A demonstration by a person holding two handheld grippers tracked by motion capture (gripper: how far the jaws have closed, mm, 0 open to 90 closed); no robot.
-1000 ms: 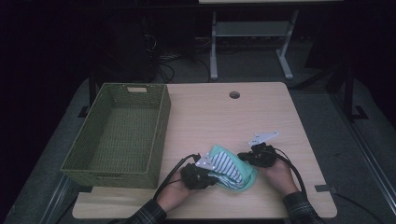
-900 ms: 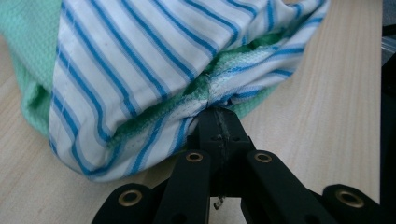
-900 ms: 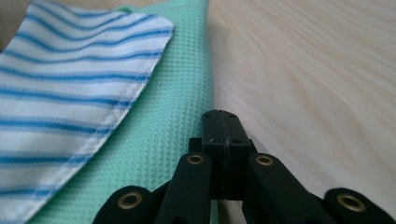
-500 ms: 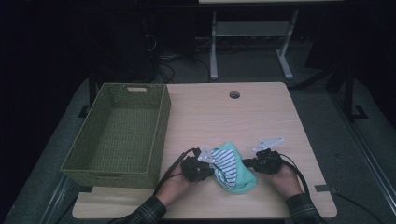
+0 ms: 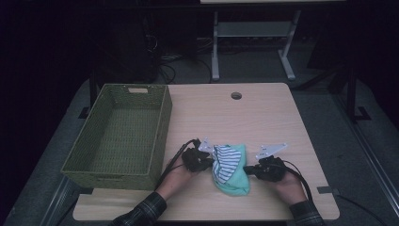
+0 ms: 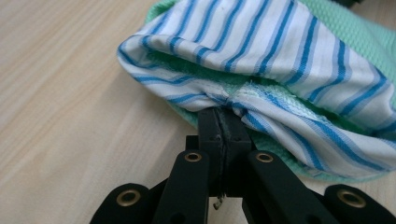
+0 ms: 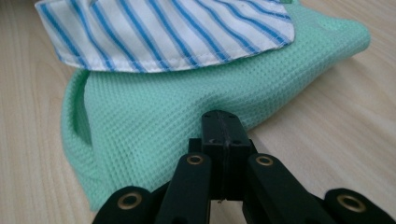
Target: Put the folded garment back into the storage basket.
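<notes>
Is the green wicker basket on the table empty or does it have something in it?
Empty. The high view shows the basket with a bare woven bottom; the green and striped cloth lies outside it on the table.

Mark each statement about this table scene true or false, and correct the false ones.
1. The left gripper has its jaws closed on the striped edge of the cloth. True.
2. The green basket holds a folded towel. False: it holds nothing.
3. The cloth lies between the two grippers, near the table's front edge. True.
4. The right gripper has its jaws wide open above the cloth. False: they are closed, at the mint-green fabric.
5. The basket stands to the right of the cloth in the high view. False: it stands to the left.
</notes>
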